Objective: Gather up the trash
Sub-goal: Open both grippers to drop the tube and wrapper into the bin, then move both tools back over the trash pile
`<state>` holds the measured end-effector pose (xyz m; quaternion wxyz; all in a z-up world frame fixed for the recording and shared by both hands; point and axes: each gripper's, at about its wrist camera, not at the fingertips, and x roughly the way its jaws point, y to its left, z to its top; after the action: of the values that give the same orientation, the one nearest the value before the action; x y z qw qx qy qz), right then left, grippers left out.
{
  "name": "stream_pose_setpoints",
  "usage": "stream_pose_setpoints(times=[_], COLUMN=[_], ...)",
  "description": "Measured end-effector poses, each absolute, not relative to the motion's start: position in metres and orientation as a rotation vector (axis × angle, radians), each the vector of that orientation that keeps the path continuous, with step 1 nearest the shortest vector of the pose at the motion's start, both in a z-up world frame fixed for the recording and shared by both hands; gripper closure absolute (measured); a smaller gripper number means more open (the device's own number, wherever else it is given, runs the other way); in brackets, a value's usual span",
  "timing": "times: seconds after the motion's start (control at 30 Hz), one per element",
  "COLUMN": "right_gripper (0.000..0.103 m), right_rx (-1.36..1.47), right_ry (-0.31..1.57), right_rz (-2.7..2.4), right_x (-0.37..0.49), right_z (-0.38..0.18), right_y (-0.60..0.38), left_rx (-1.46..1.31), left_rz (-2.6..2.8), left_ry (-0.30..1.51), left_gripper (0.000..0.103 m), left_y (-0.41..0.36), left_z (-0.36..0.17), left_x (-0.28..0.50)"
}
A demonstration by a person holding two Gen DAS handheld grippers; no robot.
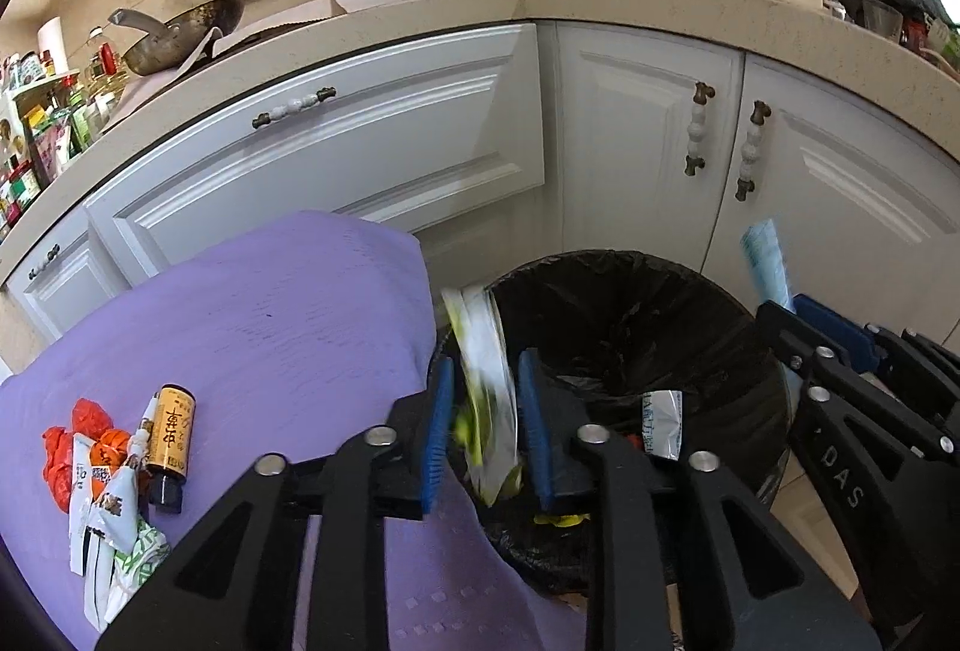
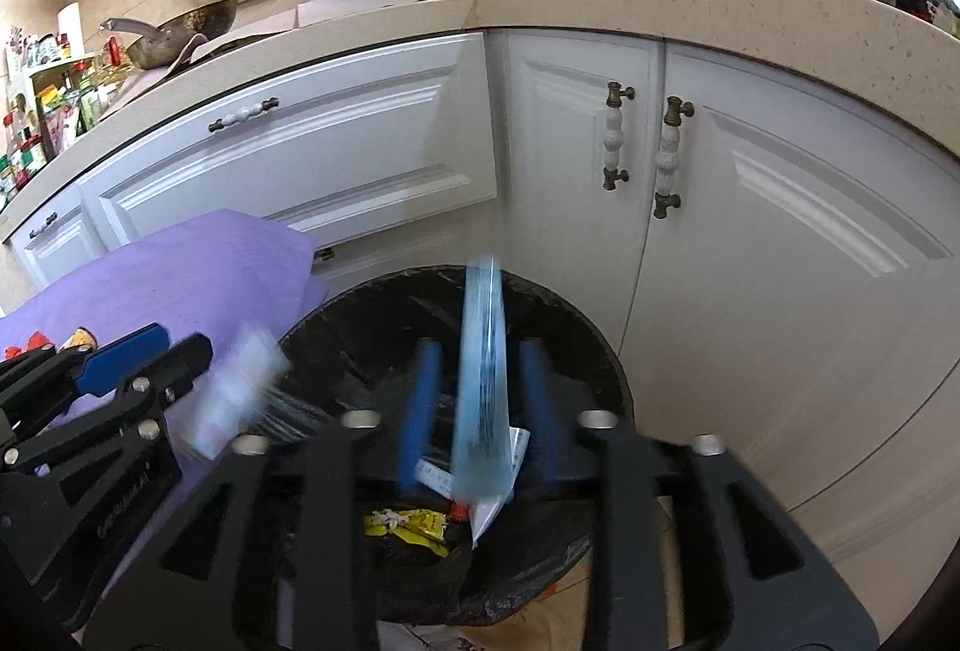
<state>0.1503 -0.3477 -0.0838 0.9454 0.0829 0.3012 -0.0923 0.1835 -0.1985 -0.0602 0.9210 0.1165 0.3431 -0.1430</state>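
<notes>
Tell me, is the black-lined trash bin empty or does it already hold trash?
Not empty. Inside the trash bin lie a yellow wrapper and a white packet; how full it is cannot be told.

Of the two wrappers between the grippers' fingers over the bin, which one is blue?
The blue wrapper sits between the right gripper's fingers. The one at the left gripper is a white wrapper with yellow-green print. Both hang above the black-lined bin.

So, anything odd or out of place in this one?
Nothing damaged or spilled. A white-green wrapper and a blue packet sit loose and blurred between parted fingers over the bin. More trash lies on the purple cloth.
</notes>
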Motion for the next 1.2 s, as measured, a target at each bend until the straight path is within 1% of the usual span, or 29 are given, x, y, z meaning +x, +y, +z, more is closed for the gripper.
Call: stream_pose_setpoints(times=[0.07,0.17,0.3,0.43,0.77,1.2], right_gripper=[0.065,0.065,0.065,0.065,0.065,0.065], right_rx=[0.173,0.175,0.185,0.19,0.174,0.093], right_ry=[0.616,0.621,0.622,0.627,0.634,0.653], right_rz=[-0.192,-0.201,-0.202,-0.184,-0.051,0.132], right_x=[0.151,0.15,0.146,0.141,0.134,0.143], right_z=[-0.085,-0.084,-0.08,-0.075,-0.056,-0.045], right_y=[-0.349,-0.35,-0.348,-0.337,-0.268,-0.148], left_rx=[0.243,0.24,0.218,0.205,0.169,0.093], left_rz=[-0.295,-0.291,-0.285,-0.266,-0.158,0.114], left_ry=[0.707,0.699,0.694,0.684,0.669,0.686], left_gripper=[0.06,0.053,0.051,0.045,0.044,0.043], left_y=[-0.2,-0.199,-0.192,-0.178,-0.101,0.043], left_z=[-0.061,-0.06,-0.056,-0.049,-0.031,-0.031], left_x=[0.184,0.182,0.18,0.174,0.147,0.125])
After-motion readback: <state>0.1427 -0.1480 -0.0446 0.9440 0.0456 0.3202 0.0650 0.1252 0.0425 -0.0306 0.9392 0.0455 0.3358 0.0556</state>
